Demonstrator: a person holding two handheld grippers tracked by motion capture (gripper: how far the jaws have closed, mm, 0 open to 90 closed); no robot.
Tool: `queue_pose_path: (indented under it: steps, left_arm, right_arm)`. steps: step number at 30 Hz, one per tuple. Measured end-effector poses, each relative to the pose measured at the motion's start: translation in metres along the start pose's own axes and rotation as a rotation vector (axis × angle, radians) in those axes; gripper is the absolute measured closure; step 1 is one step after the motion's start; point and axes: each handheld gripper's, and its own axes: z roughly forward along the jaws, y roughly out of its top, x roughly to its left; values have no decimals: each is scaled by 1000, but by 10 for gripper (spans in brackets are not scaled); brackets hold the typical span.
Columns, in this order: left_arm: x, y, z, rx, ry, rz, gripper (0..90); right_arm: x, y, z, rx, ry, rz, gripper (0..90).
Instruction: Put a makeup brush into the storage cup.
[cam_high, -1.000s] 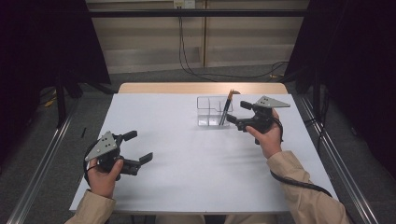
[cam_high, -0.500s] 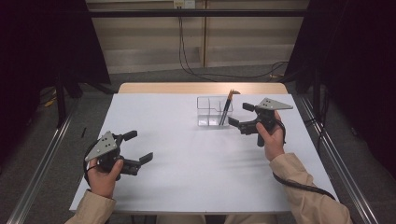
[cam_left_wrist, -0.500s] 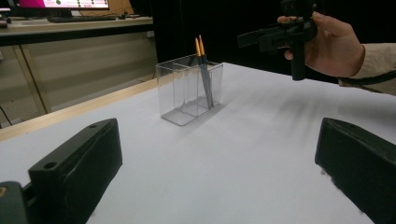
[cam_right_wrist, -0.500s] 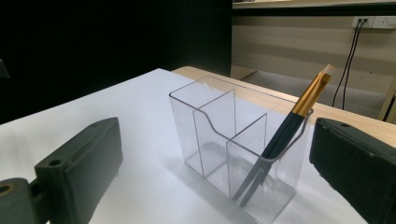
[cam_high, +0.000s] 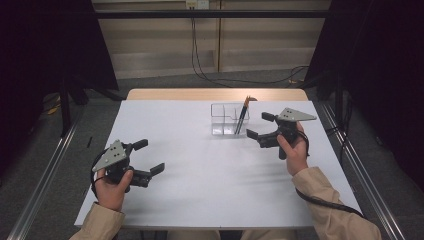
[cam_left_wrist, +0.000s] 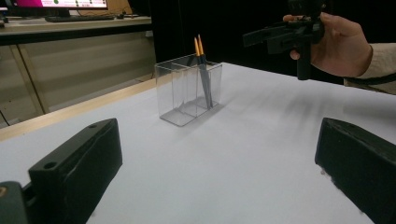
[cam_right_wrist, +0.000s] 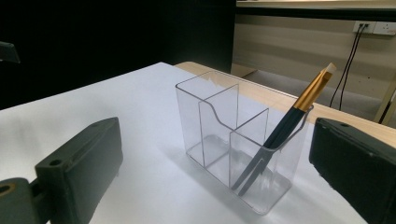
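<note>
Beside the holder, right claw farther back.

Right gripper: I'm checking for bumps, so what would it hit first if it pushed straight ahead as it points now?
Most likely the clear organizer, which stands straight ahead between the open jaws of the right gripper. The brush leans in its nearest compartment. How near is hard to judge.

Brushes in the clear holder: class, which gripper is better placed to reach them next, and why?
Right. The right gripper hovers open beside the holder with the brushes; the left gripper sits far off at the table's near corner.
</note>
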Motion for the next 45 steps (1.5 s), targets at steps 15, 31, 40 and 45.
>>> queue_pose_path:
  steps: [15, 31, 40, 45]
  left_arm:
    - [1, 0, 1, 2, -2, 4, 6]
    - [1, 1, 1, 1, -3, 6, 6]
    - [0, 1, 1, -2, -1, 4, 5]
    - [0, 1, 1, -1, -4, 7, 5]
  right_arm:
    - [3, -5, -15, 8, -16, -17, 23]
    - [4, -13, -32, 8, -23, -14, 27]
    - [6, -18, -42, 7, -27, -8, 29]
    - [7, -21, -48, 5, -24, 0, 30]
